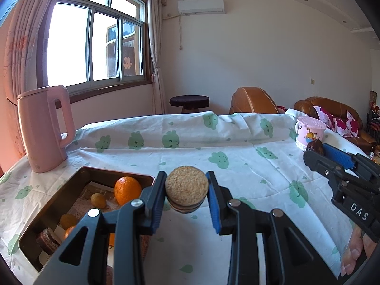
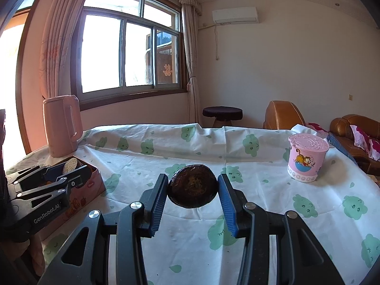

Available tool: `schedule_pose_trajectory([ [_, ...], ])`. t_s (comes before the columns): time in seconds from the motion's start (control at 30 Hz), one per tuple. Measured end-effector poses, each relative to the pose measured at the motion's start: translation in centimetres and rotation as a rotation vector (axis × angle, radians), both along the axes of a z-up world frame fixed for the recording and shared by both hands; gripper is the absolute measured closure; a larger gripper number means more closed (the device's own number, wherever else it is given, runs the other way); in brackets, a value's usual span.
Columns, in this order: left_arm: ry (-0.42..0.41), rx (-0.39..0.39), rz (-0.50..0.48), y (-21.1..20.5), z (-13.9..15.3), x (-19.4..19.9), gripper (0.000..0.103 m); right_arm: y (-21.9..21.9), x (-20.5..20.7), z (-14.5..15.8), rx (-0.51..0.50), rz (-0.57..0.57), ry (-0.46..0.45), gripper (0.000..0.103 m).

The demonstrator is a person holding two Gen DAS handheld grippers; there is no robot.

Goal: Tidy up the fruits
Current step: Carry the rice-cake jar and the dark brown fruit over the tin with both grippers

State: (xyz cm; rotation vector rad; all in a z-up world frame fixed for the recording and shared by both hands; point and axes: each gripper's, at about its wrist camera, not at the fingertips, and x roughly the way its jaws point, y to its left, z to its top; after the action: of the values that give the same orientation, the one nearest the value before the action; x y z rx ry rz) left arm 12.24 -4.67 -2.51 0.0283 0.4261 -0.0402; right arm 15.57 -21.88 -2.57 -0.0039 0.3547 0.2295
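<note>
My left gripper (image 1: pixel 187 193) is shut on a round tan sandwich biscuit (image 1: pixel 187 186) and holds it above the cloth, just right of the metal tin (image 1: pixel 47 211). The tin holds a large orange (image 1: pixel 127 190), small yellow-brown fruits (image 1: pixel 98 200) and a dark round piece (image 1: pixel 47 238). My right gripper (image 2: pixel 192 191) is shut on a dark brown round disc (image 2: pixel 192 188) held above the table middle. The right gripper also shows in the left wrist view (image 1: pixel 319 153), and the left gripper shows in the right wrist view (image 2: pixel 68 168) over the tin (image 2: pixel 92 180).
A pink kettle (image 1: pixel 45 128) stands behind the tin at the left. A pink lidded cartoon cup (image 2: pixel 307 158) stands at the far right. The table wears a white cloth with green clouds (image 2: pixel 237 142). A stool, armchair and sofa lie beyond.
</note>
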Motion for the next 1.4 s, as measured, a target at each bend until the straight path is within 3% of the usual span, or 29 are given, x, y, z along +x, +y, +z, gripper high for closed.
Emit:
schedule_pose_trajectory([
  [0.43, 0.008, -0.017, 0.021, 1.3, 0.0, -0.9, 0.068, 0.9, 0.0, -0.1, -0.006, 0.044, 0.023, 0.058],
  [1.4, 0.047, -0.031, 0.112, 7.0, 0.4, -1.7, 0.068, 9.4, 0.8, 1.4, -0.044, 0.227, 0.024, 0.058],
])
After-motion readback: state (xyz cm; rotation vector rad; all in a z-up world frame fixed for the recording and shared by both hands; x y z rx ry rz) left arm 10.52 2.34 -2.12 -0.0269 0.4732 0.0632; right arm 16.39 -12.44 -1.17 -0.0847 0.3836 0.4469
